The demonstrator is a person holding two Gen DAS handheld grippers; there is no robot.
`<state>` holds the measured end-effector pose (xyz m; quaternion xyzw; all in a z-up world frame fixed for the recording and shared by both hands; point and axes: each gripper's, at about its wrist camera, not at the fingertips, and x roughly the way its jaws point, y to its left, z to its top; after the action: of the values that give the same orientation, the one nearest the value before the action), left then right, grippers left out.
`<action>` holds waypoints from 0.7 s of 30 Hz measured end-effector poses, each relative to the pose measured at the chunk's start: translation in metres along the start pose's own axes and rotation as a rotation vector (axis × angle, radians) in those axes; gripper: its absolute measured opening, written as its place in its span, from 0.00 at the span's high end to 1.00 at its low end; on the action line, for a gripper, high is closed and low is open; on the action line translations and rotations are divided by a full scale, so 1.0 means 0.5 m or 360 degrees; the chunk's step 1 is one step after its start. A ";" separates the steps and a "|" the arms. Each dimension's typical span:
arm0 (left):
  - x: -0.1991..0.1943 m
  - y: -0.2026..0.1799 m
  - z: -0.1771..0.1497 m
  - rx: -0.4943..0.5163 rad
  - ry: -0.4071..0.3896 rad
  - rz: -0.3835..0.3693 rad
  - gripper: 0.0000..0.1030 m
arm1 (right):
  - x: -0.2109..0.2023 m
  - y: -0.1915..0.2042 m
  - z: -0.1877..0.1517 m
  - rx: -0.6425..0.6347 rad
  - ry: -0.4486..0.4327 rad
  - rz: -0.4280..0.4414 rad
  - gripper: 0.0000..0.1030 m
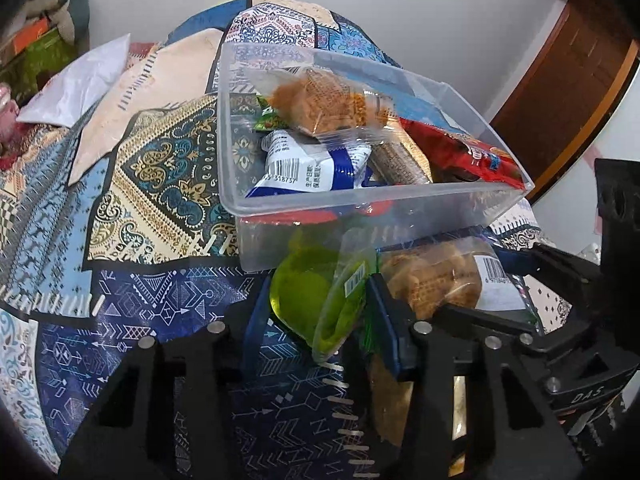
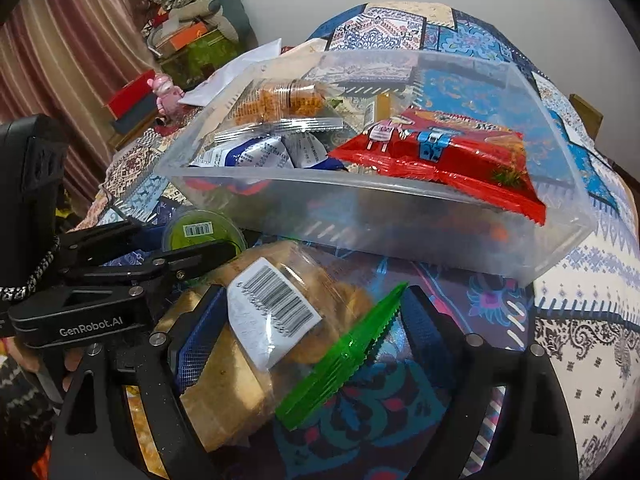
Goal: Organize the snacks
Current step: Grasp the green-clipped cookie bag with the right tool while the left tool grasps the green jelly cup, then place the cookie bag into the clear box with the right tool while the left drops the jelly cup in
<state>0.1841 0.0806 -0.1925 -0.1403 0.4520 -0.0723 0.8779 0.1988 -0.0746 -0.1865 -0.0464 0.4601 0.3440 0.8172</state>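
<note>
A clear plastic bin (image 1: 400, 200) (image 2: 400, 216) stands on the patterned cloth and holds several snacks: a clear pack of orange crackers (image 1: 324, 108), a blue and white pack (image 1: 296, 168) and a red pack (image 2: 436, 156). Just in front of the bin, my left gripper (image 1: 316, 320) stands around a green jelly cup (image 1: 312, 300), with its jaws apart. My right gripper (image 2: 308, 324) stands around a clear pack of brown cakes with a green sealed edge (image 2: 280, 312), its jaws wide apart. The cake pack also shows in the left wrist view (image 1: 436, 280).
The patterned tablecloth (image 1: 140, 184) covers the table. A white bag (image 1: 80, 84) lies at the far left. Boxes, a pink toy (image 2: 166, 94) and a striped curtain (image 2: 60, 60) are beyond the table's left edge. A brown door (image 1: 560, 92) is at the right.
</note>
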 end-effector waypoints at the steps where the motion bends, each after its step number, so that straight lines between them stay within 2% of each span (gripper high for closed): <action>1: 0.000 -0.001 -0.001 0.0003 -0.0003 0.0003 0.54 | 0.002 0.000 0.001 0.0005 0.0004 0.0007 0.16; 4: -0.008 -0.009 -0.008 0.0041 -0.0022 0.0035 0.56 | 0.010 -0.007 0.000 0.0044 0.0015 0.0073 0.28; 5: -0.012 -0.012 -0.013 0.0053 -0.0030 0.0043 0.56 | 0.010 -0.009 -0.001 0.0053 0.0019 0.0111 0.39; 6: -0.018 -0.013 -0.019 0.0062 -0.0038 0.0047 0.56 | 0.009 -0.009 -0.002 0.0056 0.0022 0.0140 0.43; 10: -0.043 -0.015 -0.039 0.0069 -0.0065 0.0062 0.57 | -0.002 0.005 -0.008 0.0029 -0.0014 0.0112 0.48; 15: -0.078 -0.013 -0.047 0.0057 -0.0104 0.0066 0.57 | -0.028 0.025 -0.013 -0.0062 -0.0078 0.0013 0.55; 21: -0.136 -0.017 -0.038 0.0051 -0.0202 0.0065 0.57 | -0.077 0.020 -0.005 -0.0077 -0.0177 0.0006 0.55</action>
<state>0.1293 0.0865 -0.1475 -0.1213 0.3971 -0.0523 0.9082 0.1778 -0.0878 -0.1552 -0.0461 0.4057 0.3587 0.8394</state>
